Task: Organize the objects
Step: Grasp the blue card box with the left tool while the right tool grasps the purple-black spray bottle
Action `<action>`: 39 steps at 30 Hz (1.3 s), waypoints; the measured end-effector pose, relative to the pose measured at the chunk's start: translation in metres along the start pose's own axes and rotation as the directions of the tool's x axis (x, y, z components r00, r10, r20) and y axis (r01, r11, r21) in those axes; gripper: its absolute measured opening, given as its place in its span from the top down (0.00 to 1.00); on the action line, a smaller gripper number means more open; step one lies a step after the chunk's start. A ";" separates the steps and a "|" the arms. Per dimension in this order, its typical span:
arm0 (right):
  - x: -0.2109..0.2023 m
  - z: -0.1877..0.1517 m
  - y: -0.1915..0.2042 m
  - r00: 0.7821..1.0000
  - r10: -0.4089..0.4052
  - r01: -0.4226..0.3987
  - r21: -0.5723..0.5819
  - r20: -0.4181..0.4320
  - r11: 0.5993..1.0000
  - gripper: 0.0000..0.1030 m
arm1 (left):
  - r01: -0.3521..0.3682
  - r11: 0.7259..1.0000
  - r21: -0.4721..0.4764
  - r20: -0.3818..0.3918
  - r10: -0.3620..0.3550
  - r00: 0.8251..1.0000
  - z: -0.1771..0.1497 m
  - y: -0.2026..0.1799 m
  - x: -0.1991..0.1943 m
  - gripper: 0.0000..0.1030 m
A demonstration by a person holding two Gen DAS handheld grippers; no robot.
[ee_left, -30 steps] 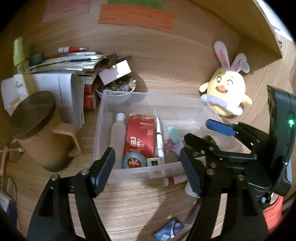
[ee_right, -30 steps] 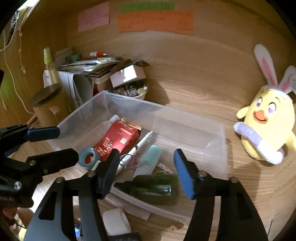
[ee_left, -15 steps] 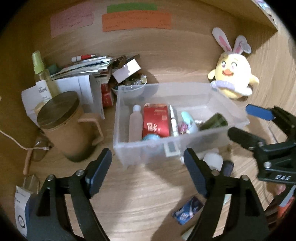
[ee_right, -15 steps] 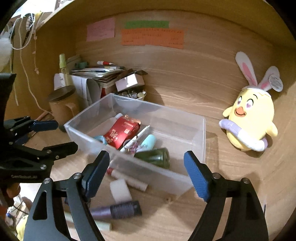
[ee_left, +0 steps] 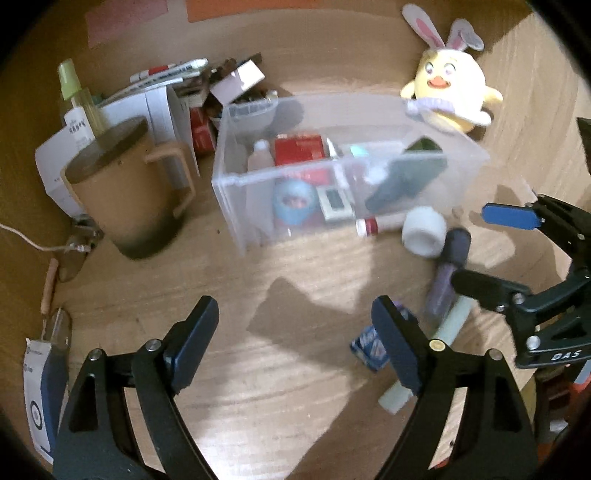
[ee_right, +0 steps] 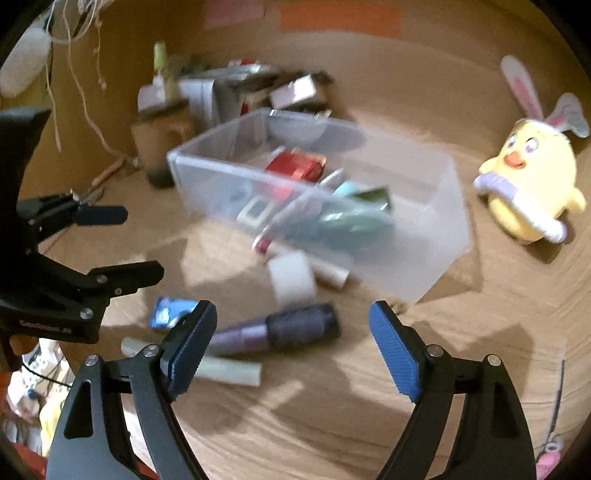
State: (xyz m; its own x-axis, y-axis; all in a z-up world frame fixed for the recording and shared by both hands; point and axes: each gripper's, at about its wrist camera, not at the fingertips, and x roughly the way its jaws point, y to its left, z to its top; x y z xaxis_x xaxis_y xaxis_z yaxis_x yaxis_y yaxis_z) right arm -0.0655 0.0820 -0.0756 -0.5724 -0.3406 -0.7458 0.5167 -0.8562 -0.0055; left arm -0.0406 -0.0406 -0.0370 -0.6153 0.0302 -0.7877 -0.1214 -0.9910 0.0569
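With the left gripper (ee_left: 295, 343) wide and empty and the right gripper (ee_right: 291, 343) empty, jaws opening, above the dark purple cylindrical tube (ee_right: 280, 328) lying before the clear plastic bin (ee_right: 436, 236), a hasty pinch could roll it away

A red box (ee_left: 298, 148) and dark green bottle (ee_left: 410, 177) are being seen inside the clear bin (ee_left: 236, 199), a yellow plush (ee_left: 448, 88) behind it

A home desk nook: wooden desk (ee_left: 229, 369), sticky notes (ee_right: 340, 18), lidded mug (ee_left: 125, 192), plush chick (ee_left: 447, 92).
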 end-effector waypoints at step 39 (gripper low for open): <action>0.022 -0.005 -0.016 0.998 -0.014 0.018 0.060 -0.068 0.998 0.14 | 0.130 0.983 0.130 -0.062 -0.123 0.991 -0.009 -0.027 0.025 0.27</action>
State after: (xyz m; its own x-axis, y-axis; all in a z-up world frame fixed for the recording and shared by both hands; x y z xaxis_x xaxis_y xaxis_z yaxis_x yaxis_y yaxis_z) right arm -0.0835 0.0895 -0.0953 -0.5350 -0.3019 -0.7891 0.4673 -0.8838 0.0213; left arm -0.0462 -0.0144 -0.0636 -0.5466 0.1433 -0.8250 -0.3006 -0.9532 0.0336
